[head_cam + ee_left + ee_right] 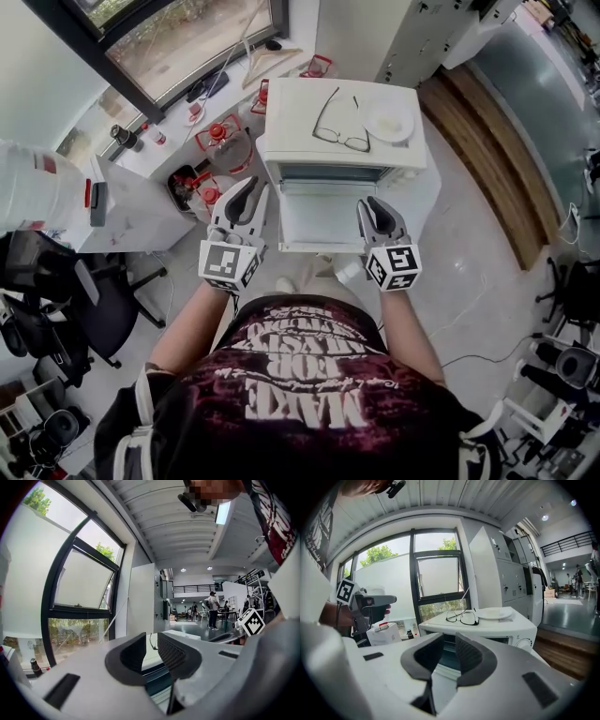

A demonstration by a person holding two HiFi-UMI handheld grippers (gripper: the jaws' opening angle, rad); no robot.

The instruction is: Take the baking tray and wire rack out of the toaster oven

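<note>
Straight ahead of the person stands the toaster oven [291, 112], its door [319, 220] dropped flat toward them, with glasses [339, 122] and a plate [388, 120] resting on its top. The baking tray and wire rack are presumably inside the dark mouth [328, 173]; no view shows them clearly enough to tell one from the other. The left gripper [246, 187] hovers beside the door's left edge and the right gripper [373, 204] over its right part. Each has its jaws only a narrow gap apart with nothing between them, as both gripper views confirm. I would expect both pieces to be light, stiff metal. The tray is likely slick, with a thin raised lip at the front that suits a pinch. The rack's front wire is probably the best place to grip it, though it may snag on the side rails if pulled crooked. A level, straight pull toward the body looks safest, since a tilt could jar the oven and shake the glasses or plate. The door's front edge limits how low the grippers can come in. A cluttered side table [131, 211] crowds the left, while the floor [469, 244] on the right gives room.
</note>
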